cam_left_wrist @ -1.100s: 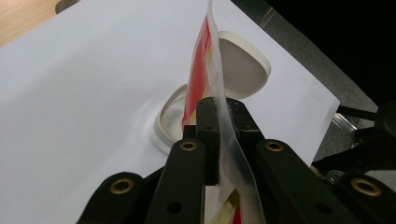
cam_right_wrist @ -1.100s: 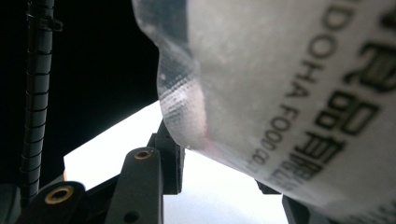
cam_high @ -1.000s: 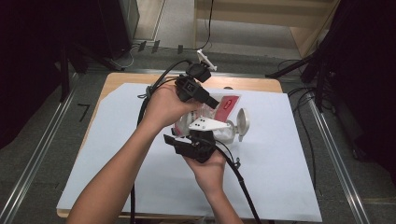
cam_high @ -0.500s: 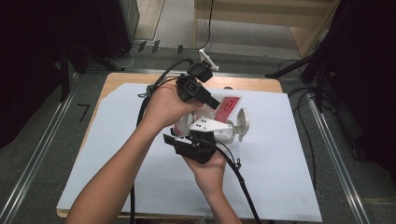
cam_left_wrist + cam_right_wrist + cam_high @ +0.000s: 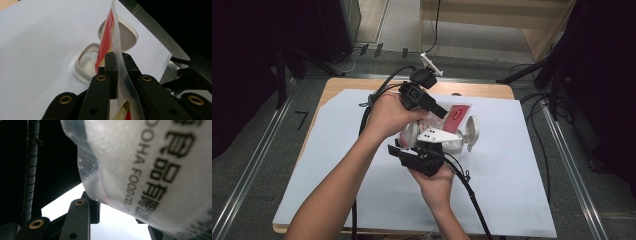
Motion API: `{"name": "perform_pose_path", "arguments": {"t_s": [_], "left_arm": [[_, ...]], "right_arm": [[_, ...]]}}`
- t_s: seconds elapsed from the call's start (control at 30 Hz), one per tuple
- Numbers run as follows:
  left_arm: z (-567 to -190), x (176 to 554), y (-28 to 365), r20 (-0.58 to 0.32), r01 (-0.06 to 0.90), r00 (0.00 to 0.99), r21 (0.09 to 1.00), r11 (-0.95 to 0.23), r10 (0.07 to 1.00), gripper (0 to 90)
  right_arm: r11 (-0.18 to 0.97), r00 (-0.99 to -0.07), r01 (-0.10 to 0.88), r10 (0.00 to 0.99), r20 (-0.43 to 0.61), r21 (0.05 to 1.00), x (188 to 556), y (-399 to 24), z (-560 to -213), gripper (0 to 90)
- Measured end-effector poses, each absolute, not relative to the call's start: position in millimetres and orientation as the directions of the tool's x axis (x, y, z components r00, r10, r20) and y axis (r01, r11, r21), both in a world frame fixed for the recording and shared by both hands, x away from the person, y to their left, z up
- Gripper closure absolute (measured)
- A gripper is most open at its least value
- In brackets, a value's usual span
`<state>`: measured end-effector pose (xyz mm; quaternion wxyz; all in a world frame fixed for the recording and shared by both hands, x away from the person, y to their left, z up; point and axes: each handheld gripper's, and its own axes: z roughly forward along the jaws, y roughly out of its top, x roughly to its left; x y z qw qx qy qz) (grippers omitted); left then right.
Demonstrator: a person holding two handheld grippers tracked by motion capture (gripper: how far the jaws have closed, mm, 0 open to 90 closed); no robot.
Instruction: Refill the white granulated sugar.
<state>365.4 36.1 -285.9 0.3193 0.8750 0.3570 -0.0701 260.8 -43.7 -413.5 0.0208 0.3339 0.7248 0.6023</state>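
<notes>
A red and clear food bag [image 5: 457, 116] hangs over the white sheet. My left gripper [image 5: 439, 110] comes in from above left, and in the left gripper view the left gripper [image 5: 117, 62] is shut on the thin top edge of the bag [image 5: 107, 37]. My right gripper [image 5: 434, 142] reaches up from below. In the right gripper view the bag's [image 5: 150, 170] full, printed lower part bulges between the jaws of the right gripper [image 5: 120, 220], which press on it. Under the bag an open white container [image 5: 86, 62] and its lid [image 5: 127, 35] lie on the sheet.
A white sheet [image 5: 362, 175] covers most of a wooden table [image 5: 347, 85]. Black cables [image 5: 472, 200] trail from both grippers across the sheet. The lid [image 5: 472, 131] lies right of the grippers. Dark floor and metal rails [image 5: 572, 150] flank the table.
</notes>
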Motion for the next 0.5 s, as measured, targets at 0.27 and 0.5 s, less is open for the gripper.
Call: {"name": "perform_pose_path", "arguments": {"t_s": [0.27,0.5], "left_arm": [[-282.9,365.1,34.7,-0.331,0.667,0.736,0.505,-0.548,0.591,85.7],[-282.1,367.9,36.8,-0.349,0.681,0.724,0.498,-0.537,0.595,85.4]], "right_arm": [[0.076,-0.779,0.442,0.527,0.340,0.894,258.1,-43.0,-409.0,62.9],[0.086,-0.782,0.437,0.528,0.331,0.896,255.2,-41.7,-404.9,63.8]]}}
